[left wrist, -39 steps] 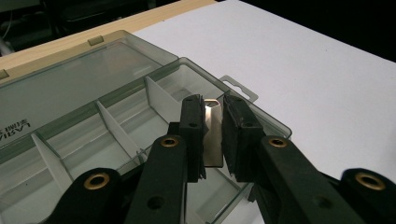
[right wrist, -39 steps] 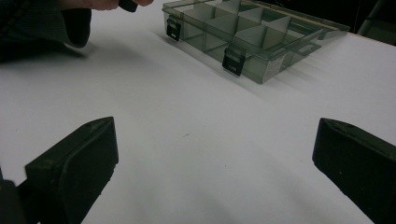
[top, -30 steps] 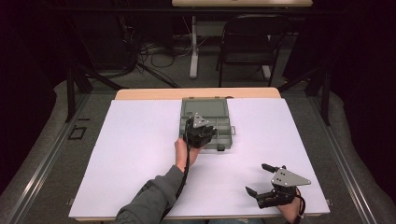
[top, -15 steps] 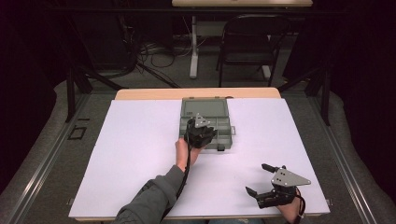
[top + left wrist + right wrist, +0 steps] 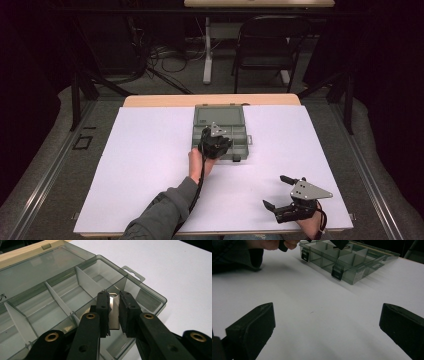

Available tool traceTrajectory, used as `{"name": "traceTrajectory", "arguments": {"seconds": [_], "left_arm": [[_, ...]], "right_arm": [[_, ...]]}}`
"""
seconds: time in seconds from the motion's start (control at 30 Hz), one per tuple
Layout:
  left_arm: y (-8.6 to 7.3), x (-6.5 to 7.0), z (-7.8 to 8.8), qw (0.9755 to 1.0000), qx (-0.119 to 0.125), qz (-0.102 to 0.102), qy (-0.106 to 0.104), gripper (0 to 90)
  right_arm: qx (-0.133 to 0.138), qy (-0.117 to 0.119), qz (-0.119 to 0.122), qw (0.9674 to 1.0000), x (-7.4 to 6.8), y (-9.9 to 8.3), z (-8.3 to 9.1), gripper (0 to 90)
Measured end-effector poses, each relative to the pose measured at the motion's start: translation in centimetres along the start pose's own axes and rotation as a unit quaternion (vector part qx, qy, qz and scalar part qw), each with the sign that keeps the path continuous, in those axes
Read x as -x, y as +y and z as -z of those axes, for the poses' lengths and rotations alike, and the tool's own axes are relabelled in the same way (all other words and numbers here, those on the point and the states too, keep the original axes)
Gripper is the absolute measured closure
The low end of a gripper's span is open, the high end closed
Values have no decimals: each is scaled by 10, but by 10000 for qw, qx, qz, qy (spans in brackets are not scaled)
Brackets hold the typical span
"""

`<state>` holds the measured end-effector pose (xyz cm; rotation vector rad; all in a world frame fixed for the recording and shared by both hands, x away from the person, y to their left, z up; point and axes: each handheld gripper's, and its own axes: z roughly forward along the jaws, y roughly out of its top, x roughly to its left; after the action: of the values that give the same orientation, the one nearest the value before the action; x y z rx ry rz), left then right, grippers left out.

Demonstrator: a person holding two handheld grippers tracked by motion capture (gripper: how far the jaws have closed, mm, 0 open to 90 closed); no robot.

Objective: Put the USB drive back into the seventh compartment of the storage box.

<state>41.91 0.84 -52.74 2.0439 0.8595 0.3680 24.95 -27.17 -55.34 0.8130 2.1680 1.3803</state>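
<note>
White-topped bench [image 5: 150, 175]: flat rectangular surface with a strip of pale wood showing along its far edge.

Translucent grey plastic compartment box [image 5: 220, 131]: sits at the middle of the bench's far edge, lid laid open flat toward that edge. White dividers split the tray into compartments; two black latches [image 5: 337, 272] hang on its near wall, and a hang tab projects from one end.

Left gripper [image 5: 113, 311]: black, two-jawed, held by a hand [image 5: 199, 164] in a grey sleeve, poised over the box's near row of compartments. Jaws pinched on a small flat shiny metal plate [image 5: 113, 312], which stands upright between the pads above a compartment near the tabbed end.

Right gripper [image 5: 280, 192]: black with a grey three-cornered plate on top, resting near the bench's near right corner, well apart from the box. Jaws spread wide, nothing between them.
</note>
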Motion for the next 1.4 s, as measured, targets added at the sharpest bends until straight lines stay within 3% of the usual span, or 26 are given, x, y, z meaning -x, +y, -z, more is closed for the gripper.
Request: {"name": "traceTrajectory", "arguments": {"seconds": [0.6, 0.8, 0.87, 1.0, 1.2, 1.4], "left_arm": [[-1, -1, -6, 9997, -225, 6, 45, 778], [3, 2, 4, 9998, -137, 1, 125, 411], [5, 2, 11, 9998, -116, -50, 124, 336], [7, 3, 21, 9998, -126, -89, 89, 220], [9, 0, 44, 9995, -193, -204, -159, 115], [9, 1, 65, 9994, -182, -264, -153, 9]], "right_arm": [[-4, -4, -2, 10000, 0, 0, 1, 0], [-13, -12, 9, 10000, 1, 0, 1, 0], [-8, -15, 3, 10000, 0, 0, 1, 0], [-4, -17, 9, 10000, 0, 0, 2, 0], [-5, -12, 26, 10000, 0, 1, 1, 0], [10, -13, 17, 10000, 0, 1, 2, 0]]}}
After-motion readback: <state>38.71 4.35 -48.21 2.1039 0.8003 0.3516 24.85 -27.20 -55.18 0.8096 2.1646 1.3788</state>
